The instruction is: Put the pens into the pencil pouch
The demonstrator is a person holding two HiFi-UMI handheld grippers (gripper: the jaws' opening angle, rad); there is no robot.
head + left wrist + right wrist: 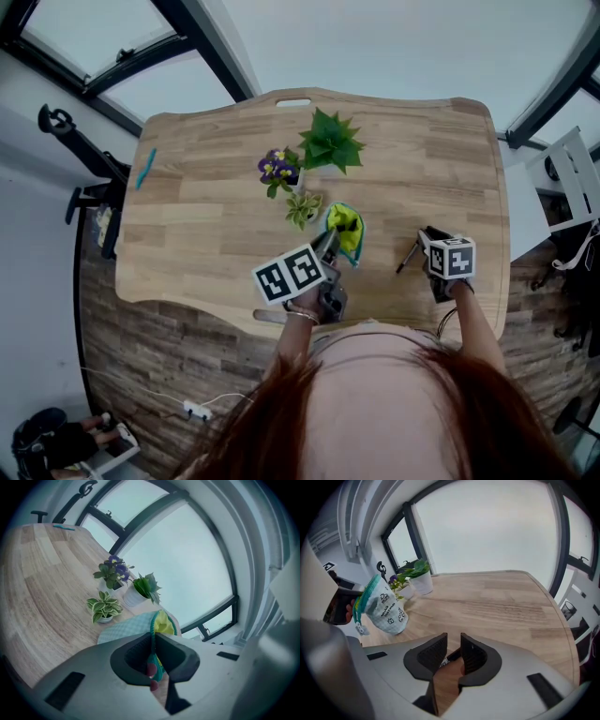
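Observation:
A mint-checked pencil pouch [345, 228] with a yellow lining stands open-mouthed at the table's middle. My left gripper [330, 247] is shut on its teal zipper edge [153, 641], holding the mouth up. In the right gripper view the pouch [385, 607] hangs at the left. A dark pen [407, 257] lies on the wood to the pouch's right. My right gripper [428, 241] is just above it, jaws open, with the pen [448, 657] lying between them and the pads not pressing on it. A teal pen [145, 169] lies at the table's far left edge.
Three small potted plants stand behind the pouch: a purple-flowered one [277, 170], a spiky green one [330, 141] and a striped-leaf one [302, 208]. The wooden table [450, 169] has a handle slot at its far edge. A cable and socket strip lie on the floor.

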